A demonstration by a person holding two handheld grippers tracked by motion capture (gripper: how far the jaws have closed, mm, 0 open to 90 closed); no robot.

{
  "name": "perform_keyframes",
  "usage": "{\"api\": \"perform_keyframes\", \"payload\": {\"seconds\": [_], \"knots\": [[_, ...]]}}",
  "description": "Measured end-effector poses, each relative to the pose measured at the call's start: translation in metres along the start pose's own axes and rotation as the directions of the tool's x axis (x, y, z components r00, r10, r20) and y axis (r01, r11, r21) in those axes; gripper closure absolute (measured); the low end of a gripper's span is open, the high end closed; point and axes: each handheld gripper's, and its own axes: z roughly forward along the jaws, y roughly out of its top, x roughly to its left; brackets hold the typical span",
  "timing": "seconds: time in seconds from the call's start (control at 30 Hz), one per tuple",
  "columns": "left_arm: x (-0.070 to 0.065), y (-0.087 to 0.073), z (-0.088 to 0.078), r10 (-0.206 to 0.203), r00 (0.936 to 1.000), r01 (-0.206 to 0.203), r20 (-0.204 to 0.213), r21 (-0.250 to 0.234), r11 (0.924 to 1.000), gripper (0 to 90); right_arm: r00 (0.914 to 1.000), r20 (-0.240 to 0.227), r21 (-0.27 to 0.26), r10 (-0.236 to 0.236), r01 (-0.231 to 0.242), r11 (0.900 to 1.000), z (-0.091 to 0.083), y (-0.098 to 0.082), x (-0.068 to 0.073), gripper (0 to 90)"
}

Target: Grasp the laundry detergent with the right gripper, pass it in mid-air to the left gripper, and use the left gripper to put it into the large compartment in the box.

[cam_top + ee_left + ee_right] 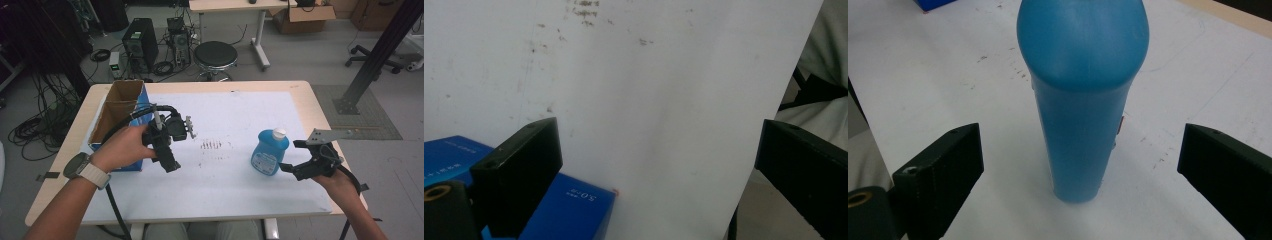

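Observation:
A blue bottle [269,151] with a white cap stands upright on the white mat [235,110], right of centre. My right gripper [292,156] is just to its right, open, jaws aimed at it. In the right gripper view the bottle [1083,100] stands between and slightly beyond the open right gripper [1082,150], touching neither jaw. My left gripper [169,159] is held beside an open blue cardboard box [122,92] at the mat's left edge. In the left gripper view the left gripper [659,155] is open over bare mat, with the blue box [569,210] behind its left jaw.
Brown smudges [211,145] mark the mat's middle. The wooden table [305,90] borders the mat. Beyond the far edge stand a black stool [215,55], computer towers [140,42] and floor cables. A black slanted post [375,55] rises at the right.

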Motion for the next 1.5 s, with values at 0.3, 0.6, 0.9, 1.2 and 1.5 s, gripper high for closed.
{"api": "perform_keyframes", "payload": {"seconds": [0.3,0.6,0.9,1.2,1.5], "knots": [[-0.001,0.0,0.001,-0.001,1.0,0.001,0.0,0.0,1.0,5.5,1.0,0.007,-0.045,0.005,-0.004,0.999,0.003,-0.008,0.0,4.4],[0.0,0.0,0.003,-0.003,1.0,0.003,0.003,0.002,1.0,5.5,0.9998,-0.001,-0.098,0.018,-0.018,0.995,0.006,-0.018,-0.001,4.4],[0.0,0.0,0.005,-0.004,1.0,0.004,0.004,0.005,1.0,5.5,0.9998,-0.002,-0.115,0.02,-0.02,0.993,0.009,-0.023,0.0,4.5],[0.0,0.0,0.006,-0.004,1.0,0.004,0.006,0.002,1.0,5.5,0.9995,-0.005,-0.147,0.031,-0.031,0.989,0.009,-0.031,-0.001,4.3],[-0.001,0.001,0.006,-0.004,1.0,0.004,0.006,0.006,1.0,5.5,0.9992,-0.003,-0.165,0.04,-0.04,0.985,0.011,-0.036,0.0,4.3]]}}
